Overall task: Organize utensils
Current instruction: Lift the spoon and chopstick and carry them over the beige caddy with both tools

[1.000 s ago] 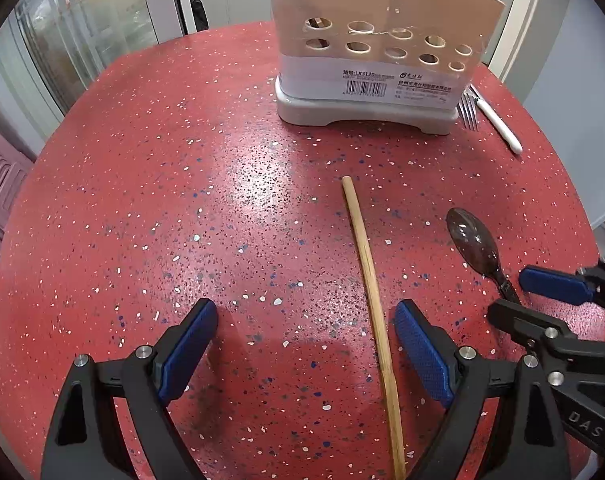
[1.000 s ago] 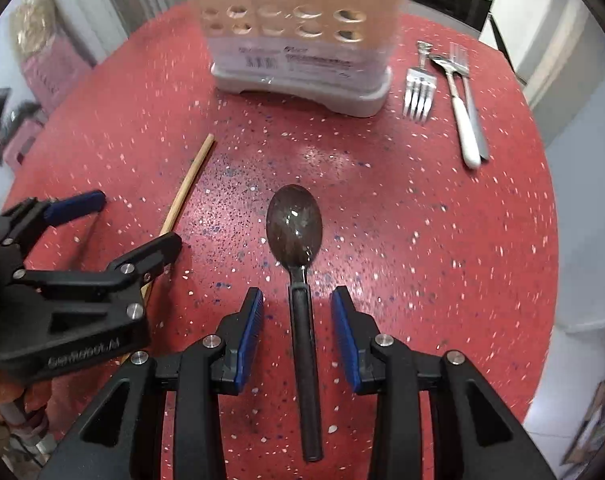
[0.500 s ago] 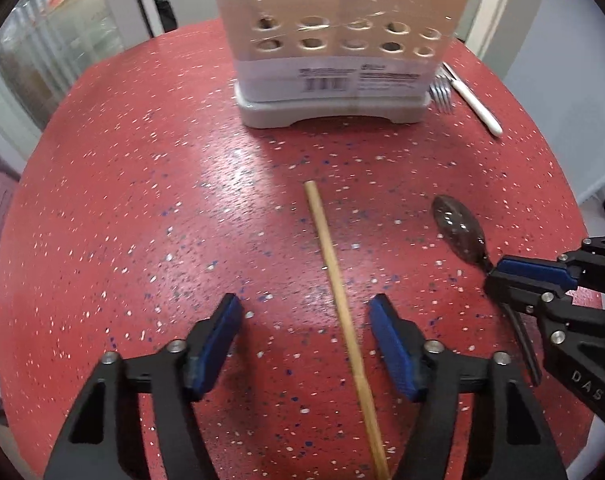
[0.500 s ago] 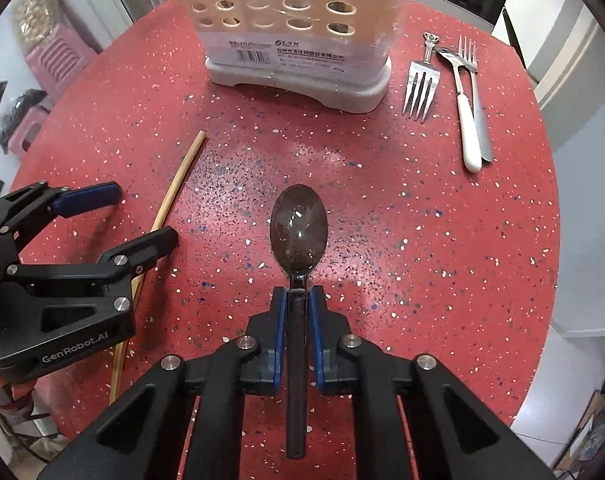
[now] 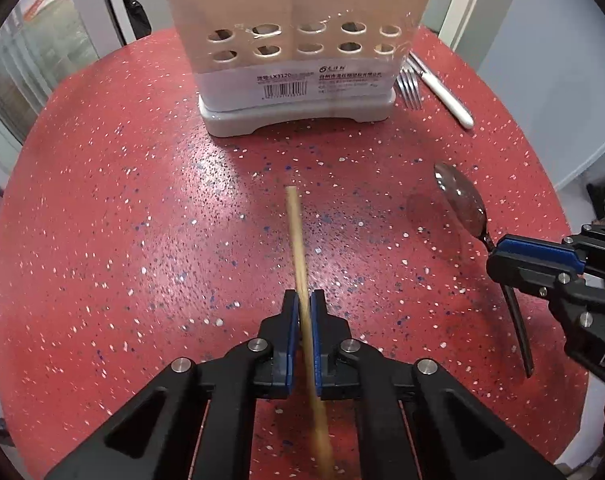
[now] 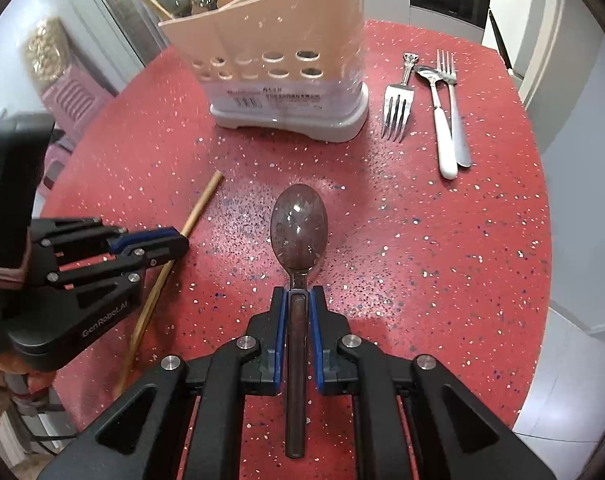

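Note:
My left gripper (image 5: 303,300) is shut on a wooden chopstick (image 5: 296,240) that points toward the beige utensil holder (image 5: 298,40). My right gripper (image 6: 298,294) is shut on the handle of a dark spoon (image 6: 299,228), lifted a little above the red table (image 6: 442,260). In the right wrist view the left gripper (image 6: 178,242) and chopstick (image 6: 202,208) are at the left. In the left wrist view the right gripper (image 5: 498,256) and spoon (image 5: 460,198) are at the right. The holder (image 6: 270,40) holds spoons and chopsticks.
A fork (image 6: 396,108), a white-handled spoon (image 6: 440,128) and another fork (image 6: 454,120) lie on the table right of the holder. The round table's edge (image 6: 542,320) drops off to the right. A pink stool (image 6: 74,96) stands at the far left.
My left gripper closed on the chopstick and raised it. My right gripper, shut on the spoon, lifted it off the table. Both moved nearer the holder.

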Demonstrator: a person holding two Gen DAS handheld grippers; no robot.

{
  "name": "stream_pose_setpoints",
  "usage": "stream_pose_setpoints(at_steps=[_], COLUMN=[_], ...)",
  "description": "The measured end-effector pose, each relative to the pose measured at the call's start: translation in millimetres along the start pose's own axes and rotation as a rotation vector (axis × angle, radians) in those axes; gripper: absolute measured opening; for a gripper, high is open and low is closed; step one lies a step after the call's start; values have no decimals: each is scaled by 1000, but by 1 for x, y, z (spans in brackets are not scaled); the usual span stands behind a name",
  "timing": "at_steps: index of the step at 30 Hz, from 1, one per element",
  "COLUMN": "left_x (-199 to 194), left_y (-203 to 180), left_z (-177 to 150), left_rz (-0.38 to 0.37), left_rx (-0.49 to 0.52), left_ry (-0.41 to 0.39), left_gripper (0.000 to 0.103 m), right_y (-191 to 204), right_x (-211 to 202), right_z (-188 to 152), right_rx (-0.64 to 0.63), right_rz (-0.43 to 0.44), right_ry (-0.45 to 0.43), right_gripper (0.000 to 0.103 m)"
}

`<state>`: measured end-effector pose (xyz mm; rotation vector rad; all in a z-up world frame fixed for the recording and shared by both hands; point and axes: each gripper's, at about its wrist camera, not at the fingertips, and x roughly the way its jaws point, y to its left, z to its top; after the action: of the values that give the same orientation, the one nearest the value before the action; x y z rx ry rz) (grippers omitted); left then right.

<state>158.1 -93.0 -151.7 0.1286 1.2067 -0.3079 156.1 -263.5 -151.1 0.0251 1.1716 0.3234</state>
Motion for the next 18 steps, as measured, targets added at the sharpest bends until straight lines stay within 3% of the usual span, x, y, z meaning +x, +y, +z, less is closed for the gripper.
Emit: stream_pose_setpoints(at_steps=[6, 18], left_x=[-26, -76], left_y=[5, 17], left_z=[-22, -24], left_rz=[-31, -51], left_rx=[-41, -141], left_ry=[-153, -349], left_gripper=[28, 28], right_y=[-6, 6], right_x=[-15, -26], right_z=[-11, -11], right_rx=[25, 48], right_rz=[34, 75], right_ry=[-45, -120], right_gripper=[12, 12])
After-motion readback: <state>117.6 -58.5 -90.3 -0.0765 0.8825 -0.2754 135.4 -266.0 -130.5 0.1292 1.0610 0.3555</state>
